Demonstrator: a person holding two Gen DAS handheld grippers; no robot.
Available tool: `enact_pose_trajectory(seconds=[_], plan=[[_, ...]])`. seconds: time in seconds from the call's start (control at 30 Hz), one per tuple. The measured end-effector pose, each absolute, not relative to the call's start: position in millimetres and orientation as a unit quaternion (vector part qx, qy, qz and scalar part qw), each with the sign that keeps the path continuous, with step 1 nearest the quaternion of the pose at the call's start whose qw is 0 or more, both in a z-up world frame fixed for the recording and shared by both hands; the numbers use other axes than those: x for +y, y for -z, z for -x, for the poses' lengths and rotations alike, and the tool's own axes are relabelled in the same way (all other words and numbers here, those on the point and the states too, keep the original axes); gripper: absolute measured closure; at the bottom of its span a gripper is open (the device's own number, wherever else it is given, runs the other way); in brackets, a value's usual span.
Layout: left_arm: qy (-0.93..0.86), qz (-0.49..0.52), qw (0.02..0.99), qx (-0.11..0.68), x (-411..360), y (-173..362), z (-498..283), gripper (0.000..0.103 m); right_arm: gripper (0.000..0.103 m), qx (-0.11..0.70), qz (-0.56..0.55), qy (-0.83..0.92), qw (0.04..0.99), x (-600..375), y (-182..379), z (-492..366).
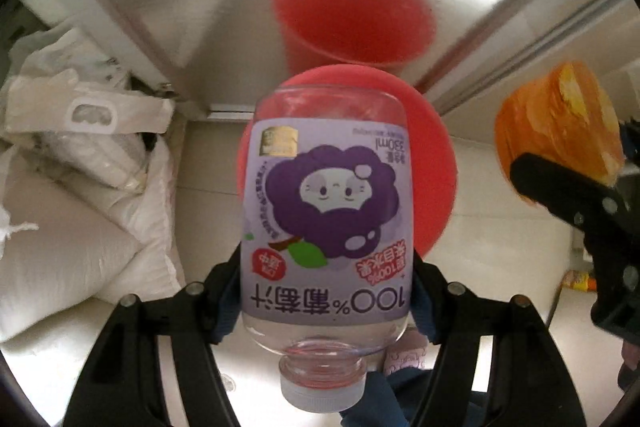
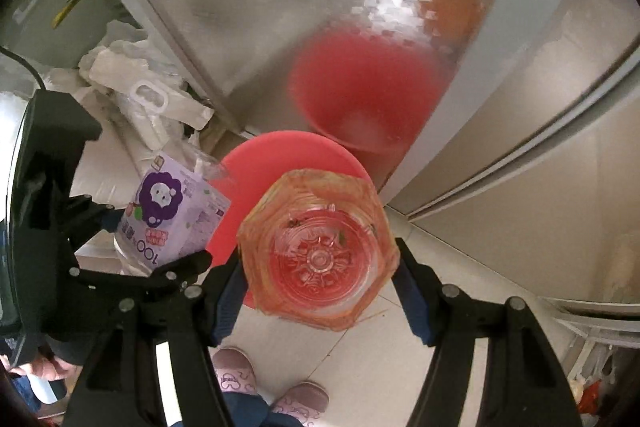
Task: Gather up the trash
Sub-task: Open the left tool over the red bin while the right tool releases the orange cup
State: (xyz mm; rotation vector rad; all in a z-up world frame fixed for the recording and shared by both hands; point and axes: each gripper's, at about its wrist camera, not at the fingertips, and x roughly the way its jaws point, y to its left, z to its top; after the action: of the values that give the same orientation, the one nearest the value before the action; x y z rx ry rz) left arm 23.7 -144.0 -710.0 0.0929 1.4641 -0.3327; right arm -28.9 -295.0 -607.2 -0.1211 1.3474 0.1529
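- The left gripper (image 1: 326,291) is clamping the empty grape juice bottle (image 1: 326,219), cap toward the camera, base pointing down.
- The right gripper (image 2: 320,275) is squeezing an orange-labelled bottle (image 2: 316,251), clear base facing down.
- Both bottles are hanging right over the red bin (image 2: 280,163) on the tiled floor (image 2: 360,367).
- White plastic bags (image 1: 80,131) are lying beside the bin, by the frosted door (image 2: 240,7).
- Pink slippers (image 2: 234,373) are showing below.

open red bin (image 2: 256,163) below, unobstructed
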Motion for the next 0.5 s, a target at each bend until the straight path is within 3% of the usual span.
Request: enact_pose_trajectory(seconds=[0.2, 0.27, 0.3, 0.37, 0.5], plan=[[0.149, -0.026, 0.732, 0.664, -141, 706, -27, 0.036, 0.038, 0.625, 0.048, -0.058, 0.777, -301, 609, 22], [0.143, -0.025, 0.730, 0.668, -138, 701, -28, 0.026, 0.038, 0.626, 0.047, -0.055, 0.777, -302, 612, 22], [0.145, -0.023, 0.732, 0.665, -135, 702, -29, 0.017, 0.038, 0.626, 0.047, -0.054, 0.776, -302, 613, 22], [0.154, -0.022, 0.737, 0.658, -134, 698, -31, 0.016, 0.038, 0.628, 0.045, -0.053, 0.775, -302, 613, 21], [0.164, -0.025, 0.737, 0.655, -133, 694, -31, 0.003, 0.038, 0.630, 0.044, -0.051, 0.774, -297, 618, 20]])
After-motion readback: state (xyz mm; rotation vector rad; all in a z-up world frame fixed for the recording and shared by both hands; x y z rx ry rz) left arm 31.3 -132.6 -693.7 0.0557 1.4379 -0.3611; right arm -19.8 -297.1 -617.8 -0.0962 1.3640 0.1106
